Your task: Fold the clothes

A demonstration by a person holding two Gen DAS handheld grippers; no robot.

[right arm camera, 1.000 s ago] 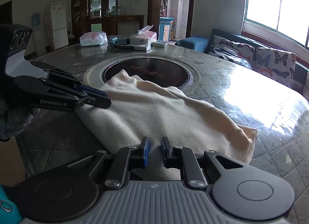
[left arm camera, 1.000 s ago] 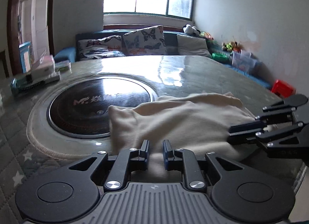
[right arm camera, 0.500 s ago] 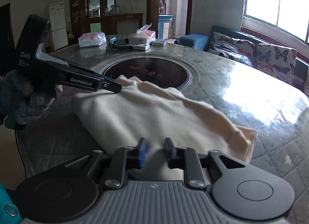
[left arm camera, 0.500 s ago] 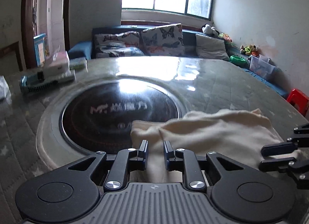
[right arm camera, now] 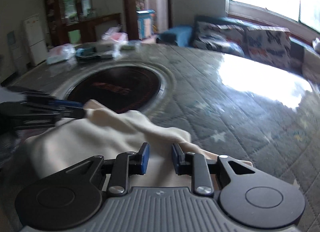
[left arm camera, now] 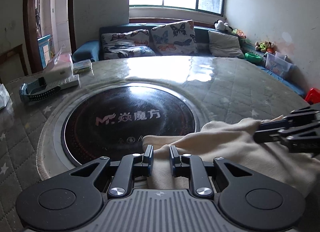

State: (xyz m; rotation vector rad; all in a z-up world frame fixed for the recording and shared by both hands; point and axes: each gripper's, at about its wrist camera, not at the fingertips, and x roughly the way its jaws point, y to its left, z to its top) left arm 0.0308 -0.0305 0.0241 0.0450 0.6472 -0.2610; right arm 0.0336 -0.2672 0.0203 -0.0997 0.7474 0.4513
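On the bench, far-left of the round black hotplate sunk in its middle: a tissue box, with a flat blue-and-black item just beside it.

At the near edge of the hotplate, left gripper, fingers close together and clamped on a fold of the cream cloth. Seen from the right wrist as dark fingers pinching the cloth's corner, at the near-left rim of the hotplate.

Near-right of the hotplate, spreads the cream cloth itself, bunched and rumpled, one corner lapping over the hotplate's near rim, the rest draped toward the bench's near edge. Pulled into a raised ridge between the two grippers.

Farther right of the hotplate, right gripper, reaching in from the side and nipping the cloth's far edge. In its own blurred view, fingers a little apart, having just been opening slightly, with cloth bulging between them and pressed against the pads.

Far right of the hotplate, past the bench's edge: a red stool.
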